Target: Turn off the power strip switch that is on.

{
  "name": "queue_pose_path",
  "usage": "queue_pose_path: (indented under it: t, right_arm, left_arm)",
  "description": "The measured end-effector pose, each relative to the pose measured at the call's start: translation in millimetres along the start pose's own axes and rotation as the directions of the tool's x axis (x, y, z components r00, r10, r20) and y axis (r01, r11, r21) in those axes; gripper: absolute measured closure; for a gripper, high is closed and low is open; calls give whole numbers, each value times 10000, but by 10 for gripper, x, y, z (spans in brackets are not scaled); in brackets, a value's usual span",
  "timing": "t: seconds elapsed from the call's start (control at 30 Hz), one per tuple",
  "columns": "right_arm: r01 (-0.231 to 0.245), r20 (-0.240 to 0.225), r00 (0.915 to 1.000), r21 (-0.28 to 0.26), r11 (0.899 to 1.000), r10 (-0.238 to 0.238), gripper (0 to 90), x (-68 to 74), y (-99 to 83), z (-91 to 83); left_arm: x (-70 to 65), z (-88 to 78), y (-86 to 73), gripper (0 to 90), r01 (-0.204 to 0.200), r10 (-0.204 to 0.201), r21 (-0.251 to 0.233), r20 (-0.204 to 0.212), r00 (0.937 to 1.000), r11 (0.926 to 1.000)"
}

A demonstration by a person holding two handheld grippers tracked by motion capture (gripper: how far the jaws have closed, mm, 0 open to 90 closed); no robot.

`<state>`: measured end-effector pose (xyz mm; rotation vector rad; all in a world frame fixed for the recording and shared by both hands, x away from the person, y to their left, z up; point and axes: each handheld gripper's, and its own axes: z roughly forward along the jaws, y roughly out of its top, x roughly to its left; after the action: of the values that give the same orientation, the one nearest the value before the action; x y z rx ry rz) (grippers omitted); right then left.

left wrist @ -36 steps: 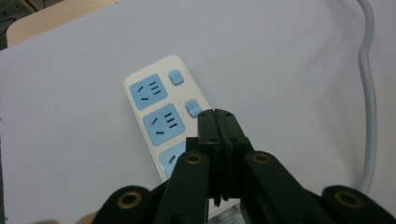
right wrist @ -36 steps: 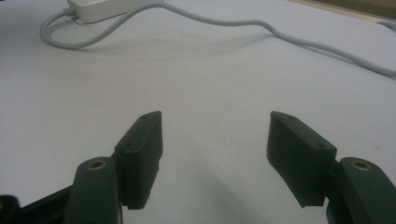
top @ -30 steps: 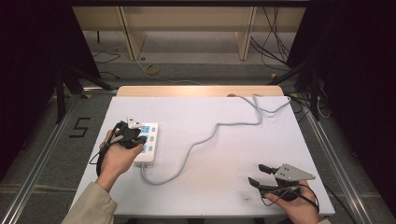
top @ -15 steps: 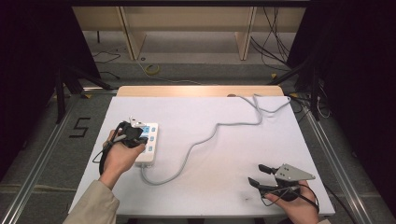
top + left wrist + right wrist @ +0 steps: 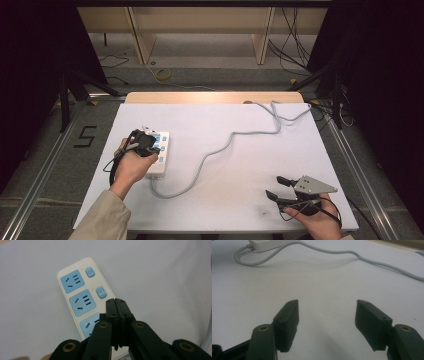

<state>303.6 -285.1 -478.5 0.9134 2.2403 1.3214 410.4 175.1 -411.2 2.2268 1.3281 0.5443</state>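
A white power strip (image 5: 161, 150) with blue sockets and blue rocker switches lies at the left of the white table (image 5: 300, 150). My left gripper (image 5: 146, 141) is over it, jaws shut with nothing between them. In the left gripper view the closed tips of the left gripper (image 5: 117, 302) sit just below the second switch (image 5: 101, 292) on the power strip (image 5: 77, 297); I cannot tell whether they touch it. My right gripper (image 5: 278, 187) rests open near the front right edge. In its own view the right gripper (image 5: 327, 308) has only bare table between its jaws.
The strip's grey cable (image 5: 227, 142) curves across the middle of the table and runs off the back right corner; it also crosses the right gripper view as the cable (image 5: 342, 252). Wooden shelving legs and loose cords stand on the floor beyond the table.
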Motion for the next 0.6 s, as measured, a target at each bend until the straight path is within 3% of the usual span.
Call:
queue_pose_path:
  t: [0.6]
  right_arm:
    - [15, 1, 10000, 12, 10000, -15, 368, 4, 0, 1]
  left_arm:
    - [-78, 178, 47, 891, -158, 146, 641, 190, 9997, 9978]
